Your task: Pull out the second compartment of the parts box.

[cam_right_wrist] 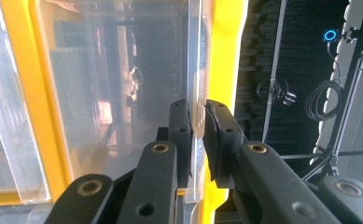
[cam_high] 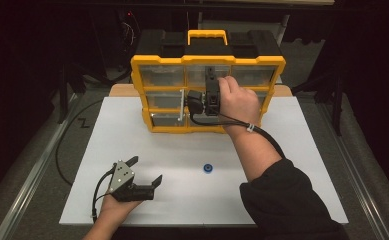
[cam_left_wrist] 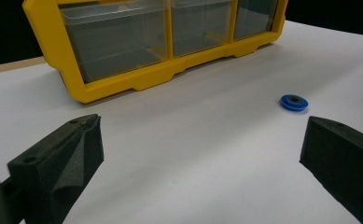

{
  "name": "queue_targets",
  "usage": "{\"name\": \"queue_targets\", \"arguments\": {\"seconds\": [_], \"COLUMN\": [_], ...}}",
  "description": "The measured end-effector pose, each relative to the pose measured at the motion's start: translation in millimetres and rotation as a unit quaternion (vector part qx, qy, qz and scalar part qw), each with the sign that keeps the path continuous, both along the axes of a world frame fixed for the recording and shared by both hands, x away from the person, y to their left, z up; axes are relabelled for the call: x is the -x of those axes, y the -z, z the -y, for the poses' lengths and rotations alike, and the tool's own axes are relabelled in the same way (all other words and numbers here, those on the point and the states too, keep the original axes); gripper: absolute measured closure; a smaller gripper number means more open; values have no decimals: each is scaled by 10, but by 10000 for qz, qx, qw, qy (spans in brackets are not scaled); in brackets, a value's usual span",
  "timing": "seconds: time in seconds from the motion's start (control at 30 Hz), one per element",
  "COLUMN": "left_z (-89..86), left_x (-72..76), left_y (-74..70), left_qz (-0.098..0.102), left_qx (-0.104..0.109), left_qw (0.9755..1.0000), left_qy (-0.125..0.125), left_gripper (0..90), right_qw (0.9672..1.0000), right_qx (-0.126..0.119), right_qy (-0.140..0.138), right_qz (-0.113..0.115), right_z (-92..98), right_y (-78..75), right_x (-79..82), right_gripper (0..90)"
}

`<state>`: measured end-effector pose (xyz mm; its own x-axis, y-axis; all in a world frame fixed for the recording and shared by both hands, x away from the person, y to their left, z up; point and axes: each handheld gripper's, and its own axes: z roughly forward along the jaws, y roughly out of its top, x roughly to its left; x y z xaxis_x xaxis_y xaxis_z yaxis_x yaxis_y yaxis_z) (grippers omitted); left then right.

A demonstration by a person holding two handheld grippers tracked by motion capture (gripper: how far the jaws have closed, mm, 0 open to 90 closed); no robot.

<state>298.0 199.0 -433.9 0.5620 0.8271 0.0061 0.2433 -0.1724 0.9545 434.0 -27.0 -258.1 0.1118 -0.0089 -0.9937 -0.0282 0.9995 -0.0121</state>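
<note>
A yellow organiser (cam_high: 208,92) of clear drawers is seen standing at the far edge of a white worktop (cam_high: 282,165). The right gripper (cam_right_wrist: 198,122) is held sideways against the organiser's front, and its jaws are pinched narrow on the thin front lip of a clear drawer (cam_right_wrist: 123,93) in the top row. The grip appears made; the drawer is judged barely drawn, if at all, so the pull is left to be done. The right forearm is stretched forward across the worktop. A small blue ring (cam_high: 208,168) lies alone mid-worktop, well apart from the organiser. The left gripper (cam_high: 144,172) is rested near the near-left corner, jaws spread wide and holding nothing, aimed towards the ring.
</note>
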Motion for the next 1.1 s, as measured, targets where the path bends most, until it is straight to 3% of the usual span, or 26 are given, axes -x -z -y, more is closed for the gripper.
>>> {"name": "queue_targets", "arguments": {"seconds": [0.57, 0.67, 0.8, 1.1], "left_z": [1, -1, -2, -11], "left_x": [0, -2, -2, 8], "left_y": [1, 1, 1, -2], "left_qz": [-2, -4, -8, -4], "left_qx": [-11, -18, -20, -18], "left_qw": [10000, 10000, 10000, 10000], "left_qy": [-19, -17, -18, -25], "left_gripper": [1, 1, 1, 1], "right_qw": [9996, 9994, 9996, 9996], "right_qx": [5, 16, 6, 46], "right_qy": [36, 39, 9, 5], "right_qz": [-283, -345, -295, -274], "right_z": [47, 47, 47, 51], "right_y": [-53, -64, -79, -74], "right_x": [-23, -39, -37, 4], "right_gripper": [704, 708, 798, 804]}}
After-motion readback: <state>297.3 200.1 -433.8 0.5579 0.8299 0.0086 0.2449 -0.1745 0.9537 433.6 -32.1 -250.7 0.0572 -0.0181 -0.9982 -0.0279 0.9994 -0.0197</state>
